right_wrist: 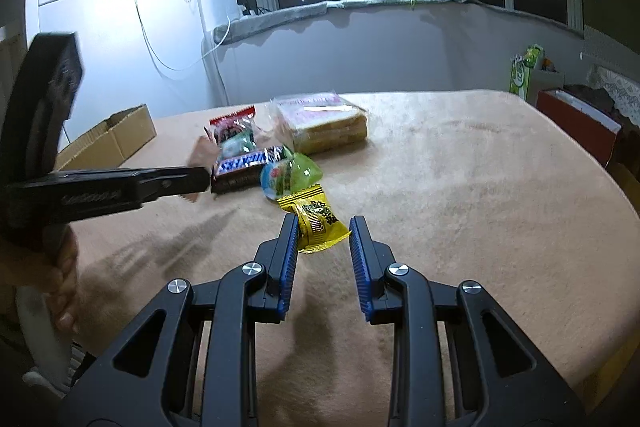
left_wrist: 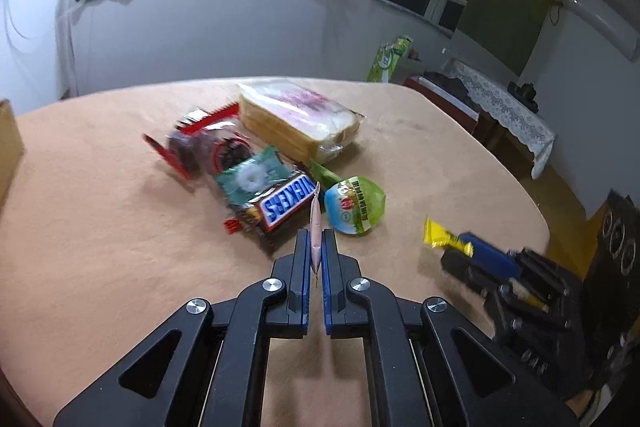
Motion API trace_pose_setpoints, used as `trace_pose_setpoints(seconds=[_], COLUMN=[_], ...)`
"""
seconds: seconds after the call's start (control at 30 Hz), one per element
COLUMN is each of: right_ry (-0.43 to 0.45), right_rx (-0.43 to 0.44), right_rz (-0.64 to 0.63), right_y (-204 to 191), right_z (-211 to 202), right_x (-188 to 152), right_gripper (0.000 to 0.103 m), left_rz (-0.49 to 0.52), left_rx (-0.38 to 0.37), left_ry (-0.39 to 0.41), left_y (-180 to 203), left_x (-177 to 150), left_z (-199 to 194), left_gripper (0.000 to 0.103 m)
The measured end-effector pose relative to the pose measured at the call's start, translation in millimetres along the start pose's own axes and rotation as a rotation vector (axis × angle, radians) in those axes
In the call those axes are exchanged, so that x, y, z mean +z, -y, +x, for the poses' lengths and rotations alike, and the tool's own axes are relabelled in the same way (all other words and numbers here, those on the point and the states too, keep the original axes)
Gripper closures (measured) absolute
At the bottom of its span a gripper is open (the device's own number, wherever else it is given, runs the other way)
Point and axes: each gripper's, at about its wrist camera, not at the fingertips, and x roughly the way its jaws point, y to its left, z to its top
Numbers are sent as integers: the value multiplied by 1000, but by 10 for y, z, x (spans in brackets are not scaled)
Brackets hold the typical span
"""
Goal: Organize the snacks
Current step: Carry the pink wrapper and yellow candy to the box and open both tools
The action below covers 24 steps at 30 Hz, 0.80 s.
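Observation:
My left gripper [left_wrist: 316, 233] is shut on a thin pink packet [left_wrist: 316, 215], seen edge-on and held just above the snack pile. The pile holds a Snickers bar [left_wrist: 286, 205], a green mint packet [left_wrist: 252, 179], a red-edged packet [left_wrist: 200, 143], a green jelly cup [left_wrist: 354, 205] and bagged sliced bread [left_wrist: 296, 119]. My right gripper [right_wrist: 323, 218] is shut on a yellow packet [right_wrist: 308, 211], lifted off the cloth to the right of the pile. The right wrist view shows the left gripper [right_wrist: 202, 179] at the pile's left edge, beside the Snickers bar [right_wrist: 240, 163].
A peach cloth covers the table [right_wrist: 460, 207]. An open cardboard box [right_wrist: 112, 139] stands at the far left edge. A person's hand [right_wrist: 64, 267] grips the left tool. A red cabinet [right_wrist: 576, 123] and a green carton [right_wrist: 524, 71] stand beyond the table's right side.

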Motion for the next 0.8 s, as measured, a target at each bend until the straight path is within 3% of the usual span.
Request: trace_pose_setpoints(seconds=[0.3, 0.8], right_ry=[48, 62], right_rx=[7, 71], right_rz=[-30, -138], right_y=[-150, -853], right_z=[-120, -35], right_x=[193, 477], right_gripper=[76, 76], left_rz=[71, -38], left_rx=[131, 269], left_ry=[129, 244], left_y=[-60, -754], left_x=[4, -129], left_z=[-558, -1206], left_gripper=[99, 99])
